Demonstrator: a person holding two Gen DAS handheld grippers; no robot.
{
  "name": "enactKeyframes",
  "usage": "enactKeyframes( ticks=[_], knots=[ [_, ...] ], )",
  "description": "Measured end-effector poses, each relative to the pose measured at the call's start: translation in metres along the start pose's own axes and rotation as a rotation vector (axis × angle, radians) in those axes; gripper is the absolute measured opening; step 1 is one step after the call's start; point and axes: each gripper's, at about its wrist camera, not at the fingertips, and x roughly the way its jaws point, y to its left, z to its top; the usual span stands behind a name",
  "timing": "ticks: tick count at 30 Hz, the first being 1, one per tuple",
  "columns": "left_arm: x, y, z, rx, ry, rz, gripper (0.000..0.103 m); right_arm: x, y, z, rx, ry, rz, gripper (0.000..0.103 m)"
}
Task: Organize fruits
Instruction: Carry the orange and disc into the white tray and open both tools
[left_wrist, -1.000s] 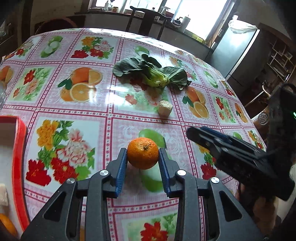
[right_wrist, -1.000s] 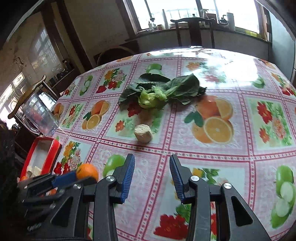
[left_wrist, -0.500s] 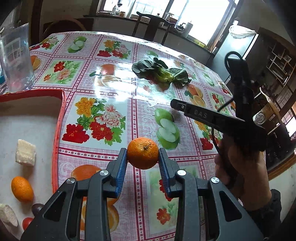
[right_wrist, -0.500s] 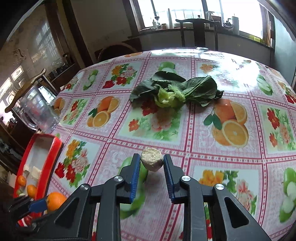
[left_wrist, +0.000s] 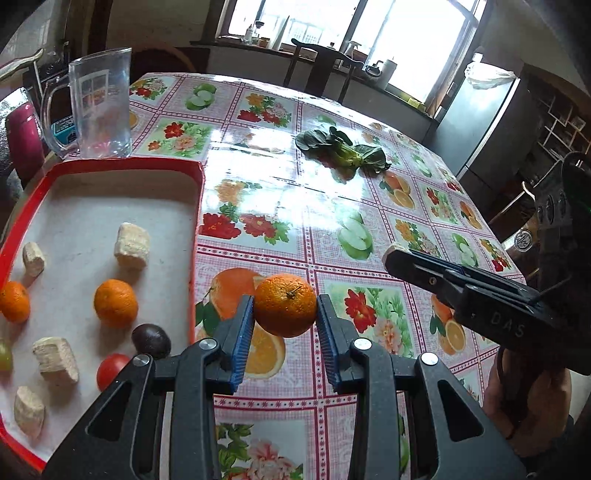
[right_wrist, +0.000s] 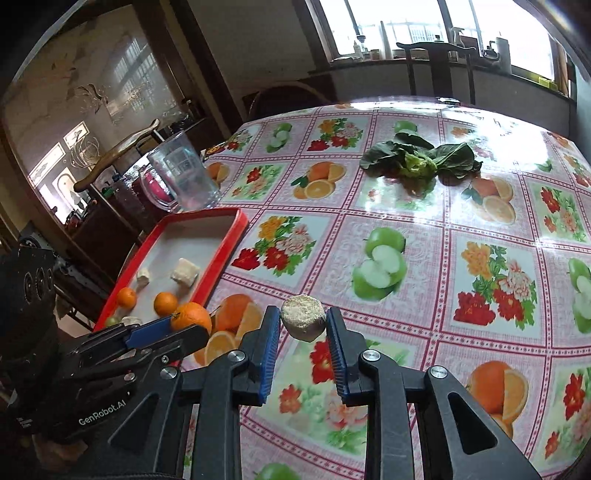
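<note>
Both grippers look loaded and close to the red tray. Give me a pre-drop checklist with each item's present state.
1. Left gripper clamps the orange squarely between its jaws: ok.
2. Right gripper grips the pale chunk: ok.
3. Orange over the red tray: not ok, it hangs beside the rim, above the tablecloth.
4. Free floor space in the tray: ok, bare area at its far end.
5. Grippers apart from each other: ok.
6. Clear jug outside the tray: ok.
</note>
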Motion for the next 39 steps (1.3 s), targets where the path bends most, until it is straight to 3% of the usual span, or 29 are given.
enactKeyframes(
  ticks=[19,39],
  knots=[
    [-0.074,0.037,-0.044,-0.03,-0.089,0.106,0.031,-0.012,0.079,-0.042,-0.065,0.011,0.096,0.026],
    [-0.09,0.087,-0.069,-0.103,-0.089,0.175,0.031,0.012,0.132,-0.052,-0.136,0.058,0.125,0.026]
  ],
)
